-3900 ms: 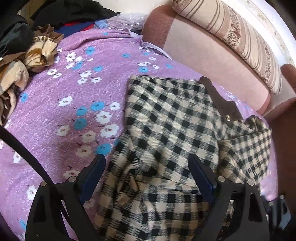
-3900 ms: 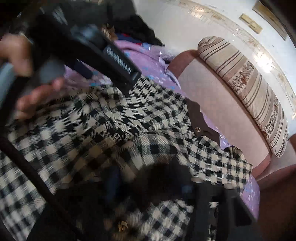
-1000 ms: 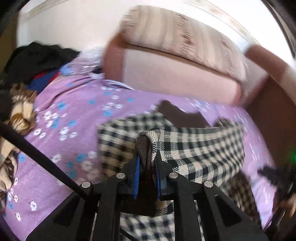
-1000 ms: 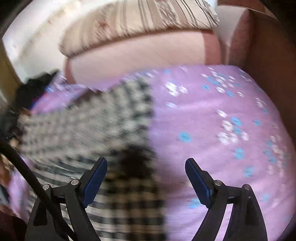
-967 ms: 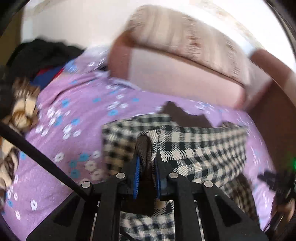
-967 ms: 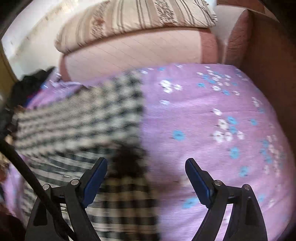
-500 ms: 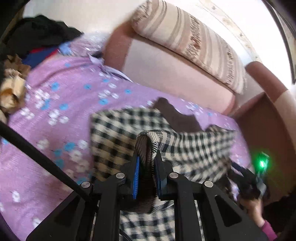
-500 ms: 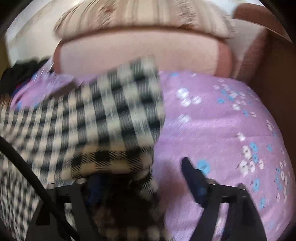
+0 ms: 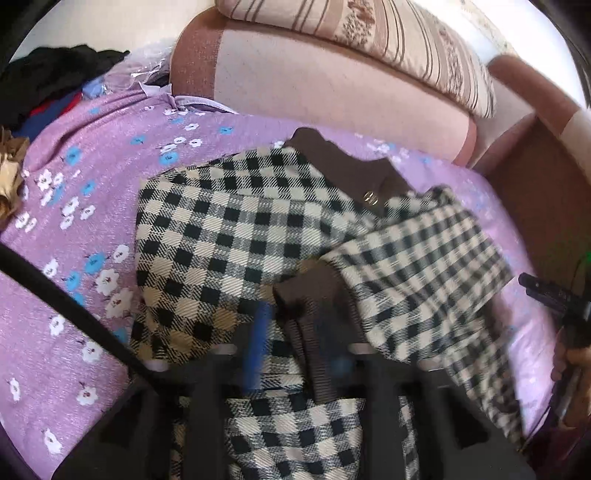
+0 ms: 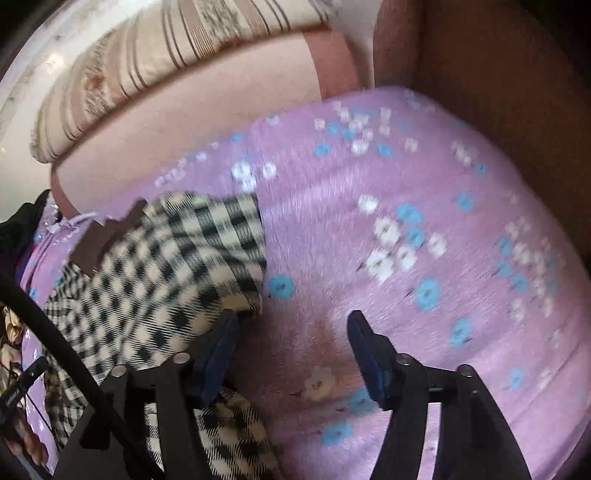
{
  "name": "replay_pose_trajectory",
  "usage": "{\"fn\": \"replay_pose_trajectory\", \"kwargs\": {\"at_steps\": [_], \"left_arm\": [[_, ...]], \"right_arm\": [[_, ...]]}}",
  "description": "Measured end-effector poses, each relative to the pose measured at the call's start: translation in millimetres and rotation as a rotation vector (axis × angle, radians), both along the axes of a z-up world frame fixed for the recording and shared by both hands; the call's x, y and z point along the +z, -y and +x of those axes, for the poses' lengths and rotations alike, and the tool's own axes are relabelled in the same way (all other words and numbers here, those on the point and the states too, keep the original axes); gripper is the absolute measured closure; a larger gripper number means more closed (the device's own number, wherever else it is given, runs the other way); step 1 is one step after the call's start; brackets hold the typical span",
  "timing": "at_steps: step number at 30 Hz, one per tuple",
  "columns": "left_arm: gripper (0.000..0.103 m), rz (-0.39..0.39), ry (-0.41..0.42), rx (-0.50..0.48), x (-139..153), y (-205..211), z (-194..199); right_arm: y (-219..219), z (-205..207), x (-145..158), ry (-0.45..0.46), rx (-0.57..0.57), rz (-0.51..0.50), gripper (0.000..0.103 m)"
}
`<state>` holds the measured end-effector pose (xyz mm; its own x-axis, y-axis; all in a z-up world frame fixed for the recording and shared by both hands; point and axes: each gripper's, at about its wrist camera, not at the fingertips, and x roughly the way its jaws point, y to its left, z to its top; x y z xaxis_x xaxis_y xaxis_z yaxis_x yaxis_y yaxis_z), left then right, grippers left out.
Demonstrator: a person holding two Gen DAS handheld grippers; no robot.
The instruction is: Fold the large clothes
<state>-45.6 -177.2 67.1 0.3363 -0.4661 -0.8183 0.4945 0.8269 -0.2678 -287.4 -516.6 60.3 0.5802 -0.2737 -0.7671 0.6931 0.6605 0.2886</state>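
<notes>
A black-and-cream checked coat (image 9: 236,236) with a brown collar (image 9: 332,162) lies on the purple flowered bedspread (image 9: 74,229). My left gripper (image 9: 295,332) is blurred, its blue pads slightly apart around the brown ribbed cuff (image 9: 314,343) of a sleeve laid across the coat. My right gripper (image 10: 291,332) is open and empty over the bedspread (image 10: 406,258), its left finger touching the coat's right edge (image 10: 184,258). It also shows at the right edge of the left wrist view (image 9: 554,295).
A pink sofa back (image 9: 332,81) with a striped cushion (image 9: 369,33) runs behind the coat. A pile of dark and patterned clothes (image 9: 44,81) lies at the far left. A brown armrest (image 10: 498,74) borders the right side.
My left gripper has lowered the sleeve onto the coat and its jaws have parted a little. My right gripper has let go of the coat and moved right, off the fabric.
</notes>
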Motion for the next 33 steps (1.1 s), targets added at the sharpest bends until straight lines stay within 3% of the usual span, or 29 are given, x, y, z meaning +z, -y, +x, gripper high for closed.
{"fn": "replay_pose_trajectory", "kwargs": {"at_steps": [2, 4, 10, 11, 12, 15, 18, 25, 30, 33], "left_arm": [[0.017, -0.068, -0.002, 0.036, 3, -7, 4], [0.017, -0.097, 0.005, 0.074, 3, -10, 4], [0.018, 0.003, -0.003, 0.062, -23, 11, 4], [0.027, 0.008, 0.000, 0.044, -26, 17, 3], [0.047, 0.006, 0.008, 0.021, -28, 23, 1], [0.087, 0.042, 0.012, -0.036, -36, 40, -6], [0.095, 0.020, 0.035, -0.033, -25, 38, -9], [0.095, -0.095, 0.070, 0.046, 26, -2, -2], [0.095, 0.005, -0.030, 0.131, 16, -29, 12], [0.095, 0.048, -0.072, 0.202, 2, -47, 27]], "right_arm": [[-4, -11, 12, 0.044, -0.003, -0.026, 0.021], [-13, -11, 12, 0.071, 0.020, -0.003, 0.021], [-28, 8, -8, 0.085, 0.078, 0.078, 0.021], [-31, 9, -8, 0.087, 0.086, 0.079, 0.021], [-33, 11, -8, 0.089, 0.092, 0.078, 0.021], [-37, 12, -10, 0.094, 0.110, 0.080, 0.021], [-36, 7, -10, 0.101, 0.098, 0.087, 0.021], [-29, 5, -6, 0.123, 0.086, 0.078, 0.021], [-11, 19, -2, 0.140, 0.056, 0.082, 0.020], [6, 35, -1, 0.209, 0.046, 0.158, 0.013]]}}
